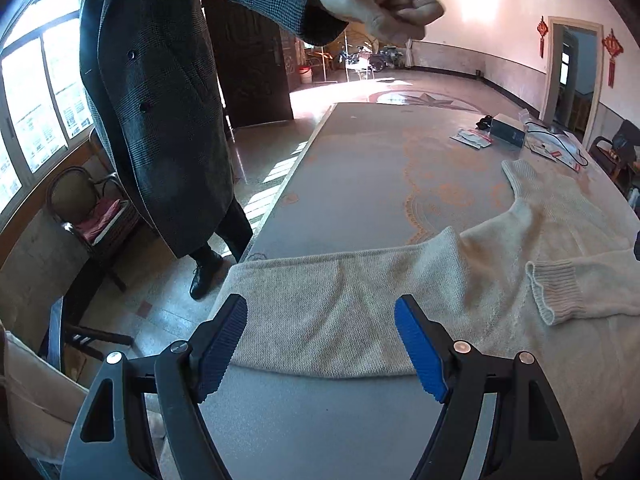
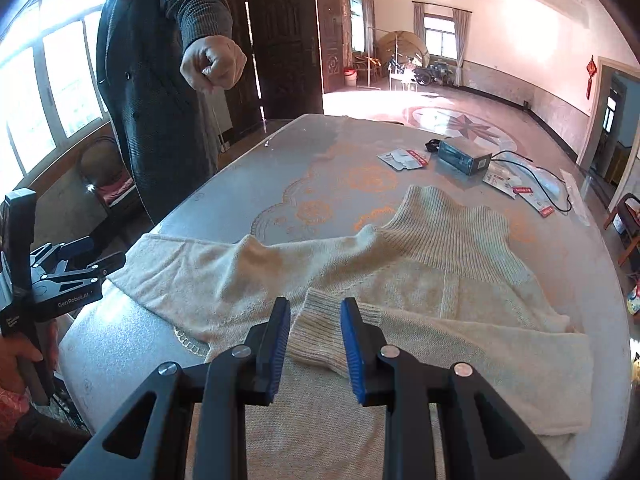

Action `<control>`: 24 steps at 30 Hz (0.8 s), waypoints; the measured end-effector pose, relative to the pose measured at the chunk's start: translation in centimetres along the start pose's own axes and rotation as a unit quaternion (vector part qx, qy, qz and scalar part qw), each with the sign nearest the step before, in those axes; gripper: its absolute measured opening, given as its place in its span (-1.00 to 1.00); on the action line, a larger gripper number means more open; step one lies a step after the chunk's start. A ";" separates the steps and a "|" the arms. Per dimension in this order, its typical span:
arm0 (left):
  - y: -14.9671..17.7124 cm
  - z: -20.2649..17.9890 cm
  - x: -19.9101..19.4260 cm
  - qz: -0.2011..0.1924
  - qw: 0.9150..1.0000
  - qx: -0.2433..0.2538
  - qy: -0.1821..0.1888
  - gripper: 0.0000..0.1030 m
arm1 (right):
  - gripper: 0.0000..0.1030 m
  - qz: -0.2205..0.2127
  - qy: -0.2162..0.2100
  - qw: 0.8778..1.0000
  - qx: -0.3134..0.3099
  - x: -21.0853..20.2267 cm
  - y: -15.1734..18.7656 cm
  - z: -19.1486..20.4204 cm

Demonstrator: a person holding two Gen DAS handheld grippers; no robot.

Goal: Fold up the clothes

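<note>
Lying across the grey patterned table's [image 2: 280, 152] near edge, the cream knitted turtleneck sweater [image 2: 420, 280] has one sleeve folded in; the left sleeve remains. Left gripper [image 1: 320, 320] gapes wide, empty; right gripper [image 2: 315, 320] stands narrowly apart, unclamped, over the ribbed cuff [image 2: 320, 336].

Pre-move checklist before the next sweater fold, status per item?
1. Cream knitted sweater lies on the grey patterned table, one sleeve already folded across the body: ok.
2. Right gripper: jaws part open, ribbed cuff seen between them, no visible pinch: ok.
3. Left gripper: jaws wide, nothing held, over the other sleeve: ok.
4. That sleeve's end at the table edge: it may hang over, cannot tell.
5. Bystander's fist above the table: not ok.
6. Small dark box and cable apart from sweater: ok.
</note>
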State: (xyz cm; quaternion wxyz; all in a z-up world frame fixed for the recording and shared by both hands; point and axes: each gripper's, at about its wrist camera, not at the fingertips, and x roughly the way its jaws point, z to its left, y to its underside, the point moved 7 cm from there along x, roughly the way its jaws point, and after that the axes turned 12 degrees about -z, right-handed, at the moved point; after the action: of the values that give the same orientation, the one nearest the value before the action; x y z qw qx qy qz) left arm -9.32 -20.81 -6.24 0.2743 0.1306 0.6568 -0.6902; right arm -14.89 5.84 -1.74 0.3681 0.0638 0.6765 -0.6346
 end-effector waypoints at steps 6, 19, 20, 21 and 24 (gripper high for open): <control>0.3 1.6 1.3 -0.002 0.999 0.029 0.017 0.51 | -0.50 0.020 0.025 0.999 0.034 2.1 0.9 1.3; 1.4 10.1 5.9 0.027 0.999 0.010 0.030 0.51 | -0.50 0.059 0.013 0.998 0.011 5.8 1.5 7.4; 1.6 11.3 6.6 0.033 0.999 0.003 0.029 0.51 | -0.50 0.063 0.012 0.998 0.006 6.1 1.5 7.8; 2.0 12.6 7.4 0.042 0.999 -0.006 0.030 0.51 | -0.50 0.067 0.011 0.998 0.002 6.3 1.5 8.3; 3.6 16.8 9.9 0.081 0.993 -0.069 0.054 0.51 | -0.50 0.076 0.011 0.997 -0.010 6.9 1.5 9.1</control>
State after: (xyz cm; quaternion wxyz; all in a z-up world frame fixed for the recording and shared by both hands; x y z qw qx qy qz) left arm -12.42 -39.25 -12.83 0.3019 0.2010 0.7040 -0.6106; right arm -15.29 -4.80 -6.24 0.4087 0.1182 0.6797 -0.5975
